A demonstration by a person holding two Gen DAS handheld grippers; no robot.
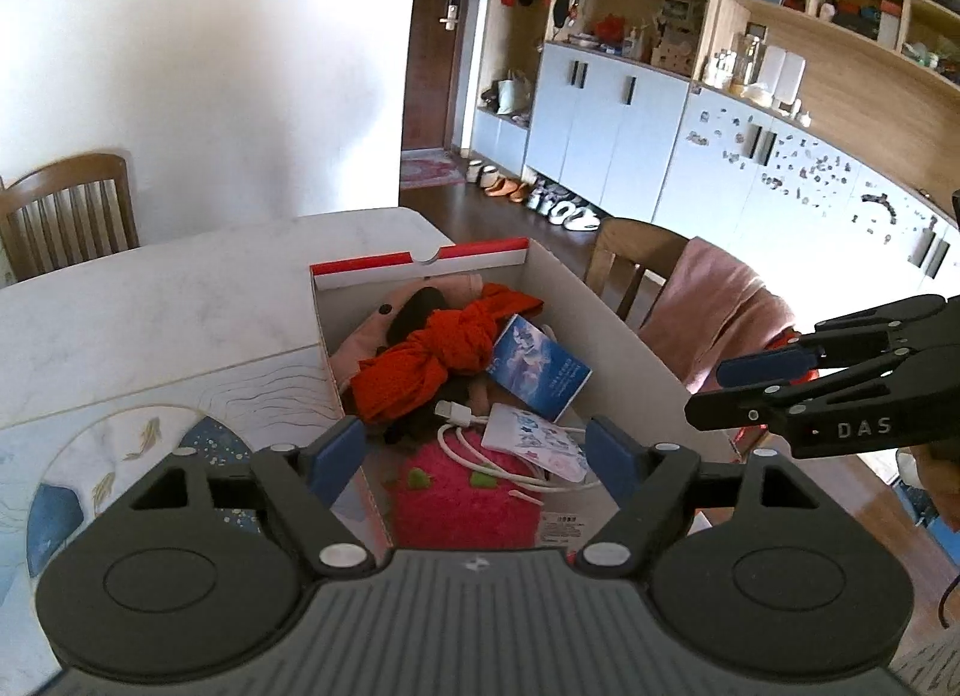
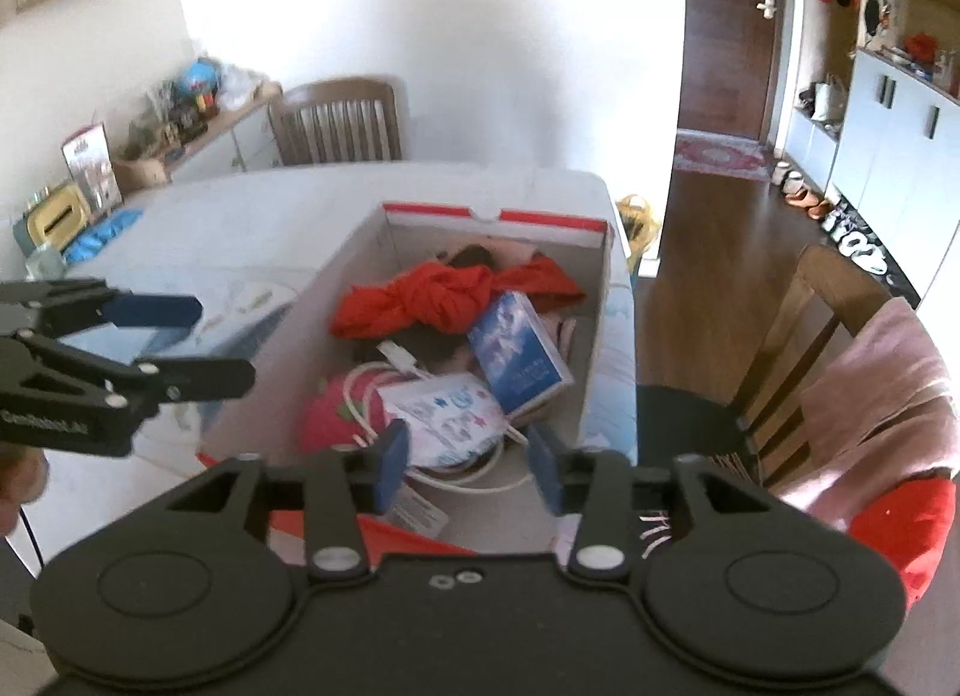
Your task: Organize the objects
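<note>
The box (image 1: 600, 312) sits open on the counter (image 1: 180, 288), its red-edged flap at the far end, and serves as the one bin for the loose things, which is why they lie heaped rather than lined up. At the far end a knotted red cloth (image 1: 432, 354) lies over something pink and something dark, soft things that pack down. A blue booklet (image 1: 537, 375) leans tilted against the right wall just beside the cloth, propped by the pile under it. Nearer, a white pouch (image 1: 528, 438) with blue prints rests on a coiled white cable (image 1: 474, 444), and both lie partly over a fluffy pink toy (image 1: 462, 498) at the near end. In the right wrist view a white tag (image 2: 420, 510) lies flat on the box floor nearest the camera. The left gripper (image 1: 474, 456) hangs over the near end, its fingers well apart with nothing between them; the right gripper (image 2: 468, 465) does the same from the right, fingers apart and empty, over the pouch and cable. Both point down into the box, so the pile reads as packed and let go. No loose thing shows on the counter around the box in either view, so the sorting seems near done. A chair (image 1: 636, 258) with a pink towel (image 1: 714, 318) stands right of the counter.
</note>
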